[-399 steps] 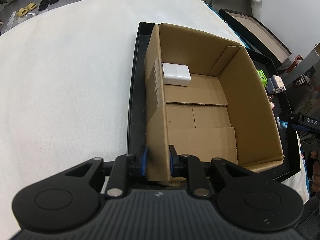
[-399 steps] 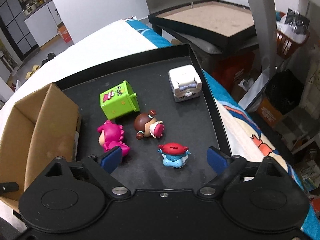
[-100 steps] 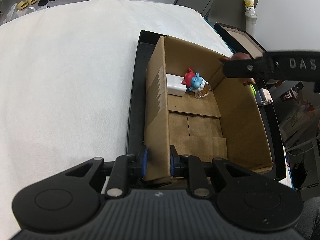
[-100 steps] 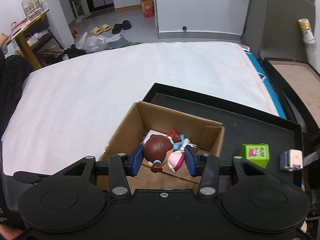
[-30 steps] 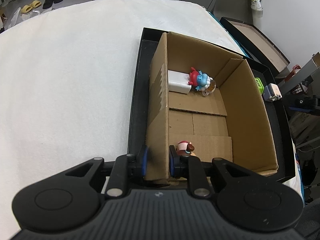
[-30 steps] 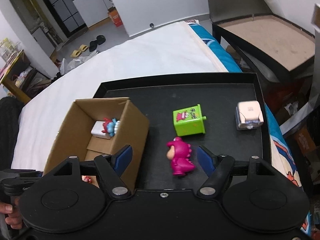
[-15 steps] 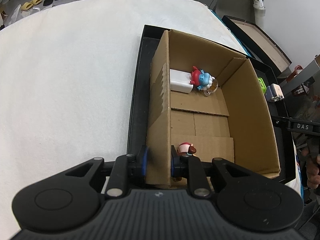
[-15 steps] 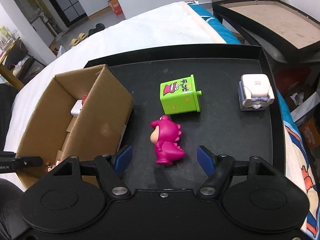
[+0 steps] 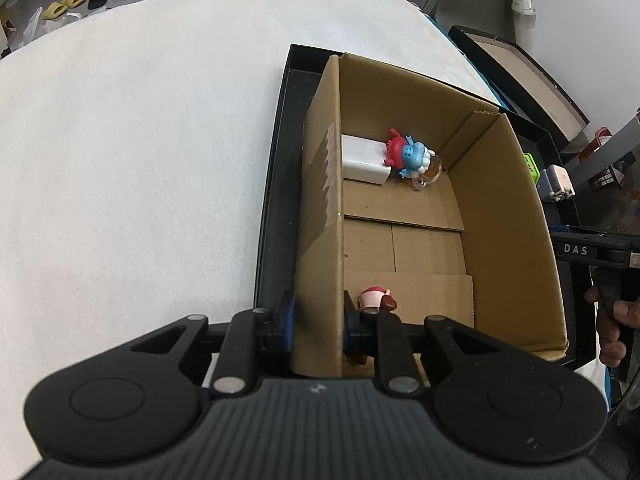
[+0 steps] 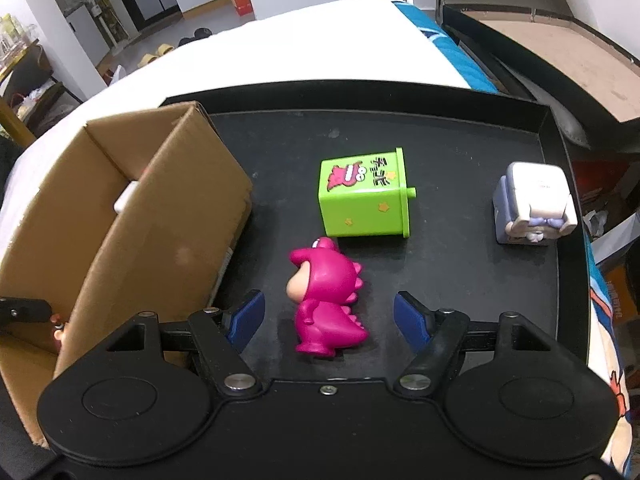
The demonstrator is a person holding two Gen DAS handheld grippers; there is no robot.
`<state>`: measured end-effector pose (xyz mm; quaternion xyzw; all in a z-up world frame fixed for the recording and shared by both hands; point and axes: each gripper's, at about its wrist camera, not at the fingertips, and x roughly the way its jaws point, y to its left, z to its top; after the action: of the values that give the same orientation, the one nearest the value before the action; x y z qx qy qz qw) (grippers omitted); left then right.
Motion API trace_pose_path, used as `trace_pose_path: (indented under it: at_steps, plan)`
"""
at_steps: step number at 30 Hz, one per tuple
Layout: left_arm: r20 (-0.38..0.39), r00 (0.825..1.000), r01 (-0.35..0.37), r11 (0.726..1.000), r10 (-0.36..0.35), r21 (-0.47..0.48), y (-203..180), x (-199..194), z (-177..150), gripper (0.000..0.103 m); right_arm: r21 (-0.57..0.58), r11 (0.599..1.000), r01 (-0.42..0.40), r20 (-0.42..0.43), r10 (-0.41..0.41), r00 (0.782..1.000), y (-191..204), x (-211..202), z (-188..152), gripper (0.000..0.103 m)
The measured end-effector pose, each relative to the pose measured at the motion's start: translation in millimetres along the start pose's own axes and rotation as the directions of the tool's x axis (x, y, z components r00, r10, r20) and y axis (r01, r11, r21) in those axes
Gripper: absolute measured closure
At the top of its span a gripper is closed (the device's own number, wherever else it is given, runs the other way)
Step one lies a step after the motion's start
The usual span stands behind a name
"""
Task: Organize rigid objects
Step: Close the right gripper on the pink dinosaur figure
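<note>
My left gripper (image 9: 318, 316) is shut on the near left wall of the cardboard box (image 9: 320, 216). Inside the box lie a white block (image 9: 362, 159), a blue and red figure (image 9: 412, 154) and a brown-haired doll (image 9: 376, 298) just beyond my right pad. My right gripper (image 10: 330, 316) stands open low over the black tray (image 10: 460, 280), its blue pads on either side of a pink dinosaur figure (image 10: 326, 292) without touching it. A green box toy (image 10: 364, 200) lies just beyond the dinosaur. A white and lilac toy (image 10: 532, 204) sits at the tray's right.
The tray rests on a white padded surface (image 9: 140, 140). The cardboard box (image 10: 120, 224) fills the tray's left side in the right wrist view. Another tray with a brown board (image 10: 552, 36) stands beyond the tray's right edge. A hand (image 9: 612, 320) holds the right gripper's handle.
My right gripper has sunk toward the tray, so the pink dinosaur now lies between its open pads. The left gripper and the box have stayed still.
</note>
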<state>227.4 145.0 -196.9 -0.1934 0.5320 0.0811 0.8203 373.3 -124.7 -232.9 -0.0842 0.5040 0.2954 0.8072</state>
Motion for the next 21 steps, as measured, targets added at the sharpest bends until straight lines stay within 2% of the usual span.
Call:
trace_pose_path:
  at_steps: [3,5,7,9,11,21]
  plan:
    - [0.0,1.0,-0.002,1.0,0.002,0.002,0,1,0,0.083,0.003,1.0,0.019,-0.002,-0.019,1.0,-1,3,-2,0.032]
    - [0.0,1.0,-0.002,1.0,0.002,0.003,-1,1,0,0.083,-0.001,0.999,0.033,0.001,-0.033,0.999,-1,3,-4,0.036]
    - [-0.002,1.0,-0.003,1.0,0.003,0.009,-2,1,0,0.083,0.0,0.999,0.04,-0.015,-0.04,0.999,0,5,-5,0.065]
    - [-0.003,1.0,-0.003,1.0,0.003,0.011,-2,1,-1,0.083,-0.001,0.999,0.05,-0.013,-0.05,0.999,0,2,-6,0.072]
    - [-0.004,1.0,-0.003,1.0,0.003,0.013,-3,1,-1,0.083,0.009,0.999,0.038,-0.018,-0.038,0.999,-1,0,-8,0.072]
    - [-0.012,1.0,0.001,1.0,-0.001,0.02,-3,1,-1,0.083,0.021,0.997,0.077,-0.02,-0.077,0.997,3,-17,-16,0.072]
